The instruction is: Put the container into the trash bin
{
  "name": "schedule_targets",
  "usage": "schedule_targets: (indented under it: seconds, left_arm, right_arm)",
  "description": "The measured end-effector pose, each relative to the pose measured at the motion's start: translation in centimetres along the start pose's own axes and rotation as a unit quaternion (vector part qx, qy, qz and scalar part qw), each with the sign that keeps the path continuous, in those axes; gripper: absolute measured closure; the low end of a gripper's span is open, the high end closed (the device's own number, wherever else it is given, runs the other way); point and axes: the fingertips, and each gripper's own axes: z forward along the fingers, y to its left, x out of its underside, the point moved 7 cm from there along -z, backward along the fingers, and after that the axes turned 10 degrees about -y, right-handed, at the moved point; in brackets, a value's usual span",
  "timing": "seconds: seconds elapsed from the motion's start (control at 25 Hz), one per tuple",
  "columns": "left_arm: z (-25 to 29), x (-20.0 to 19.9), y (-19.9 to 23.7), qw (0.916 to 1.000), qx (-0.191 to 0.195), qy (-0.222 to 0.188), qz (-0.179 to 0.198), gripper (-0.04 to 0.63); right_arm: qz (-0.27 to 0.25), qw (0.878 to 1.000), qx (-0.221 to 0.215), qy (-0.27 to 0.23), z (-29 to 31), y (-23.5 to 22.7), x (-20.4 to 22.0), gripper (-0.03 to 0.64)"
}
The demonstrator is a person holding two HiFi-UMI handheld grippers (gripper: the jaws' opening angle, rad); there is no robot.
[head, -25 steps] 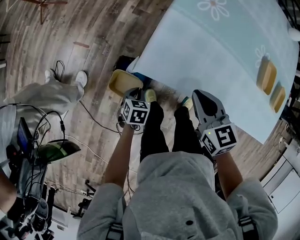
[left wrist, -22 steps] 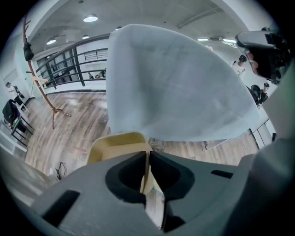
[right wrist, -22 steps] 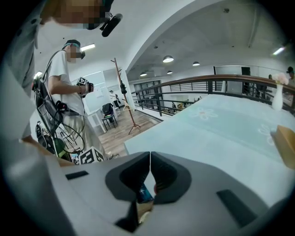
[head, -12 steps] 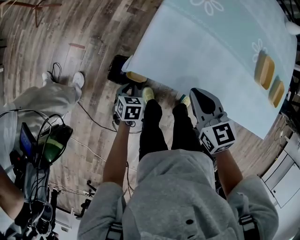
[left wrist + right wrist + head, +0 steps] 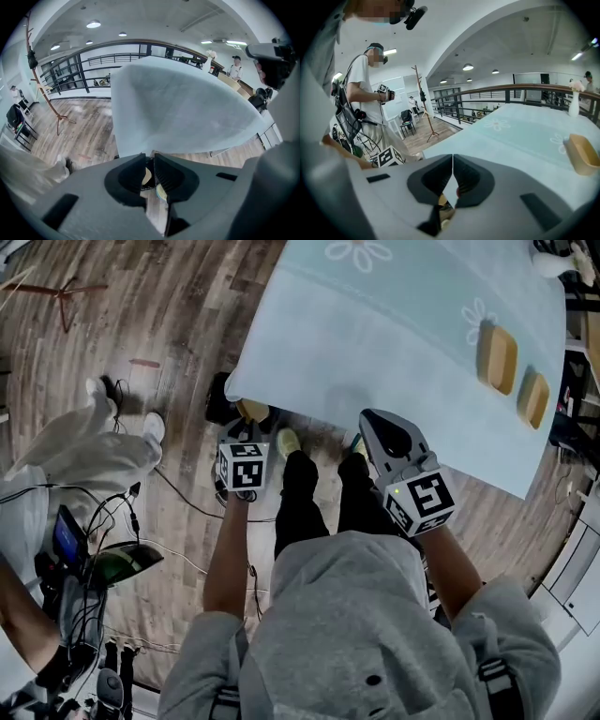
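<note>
Your left gripper (image 5: pixel 149 159) has let go of the shallow yellow container (image 5: pixel 251 410), which now lies in the black trash bin (image 5: pixel 218 407) under the pale blue-clothed table (image 5: pixel 375 334) corner; its jaws stand narrowly apart and empty, your right gripper (image 5: pixel 453 164) pinched together on nothing, so the task looks done.
</note>
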Motion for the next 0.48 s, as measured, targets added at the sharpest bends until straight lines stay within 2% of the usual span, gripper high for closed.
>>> schedule_targets:
  seconds: [0.16,0.36,0.48]
  left_arm:
    - [-1.6,-2.7,0.2,0.9997,-0.012,-0.022,-0.007,0.541]
    - [-3.9,-8.4,2.2,0.9982,-0.037,-0.047,-0.004,0.557]
    - [-5.8,-9.2,1.4,0.9958,-0.057,-0.072,0.001,0.571]
  right_arm:
    - [0.002,1.0,0.012,-0.025,-1.1,-1.1,-2.0,0.59]
    - [0.008,0.998,0.034,-0.045,-1.2,-3.7,-6.0,0.591]
    - [0.005,0.996,0.048,-0.071,-4.1,-4.9,-6.1,0.59]
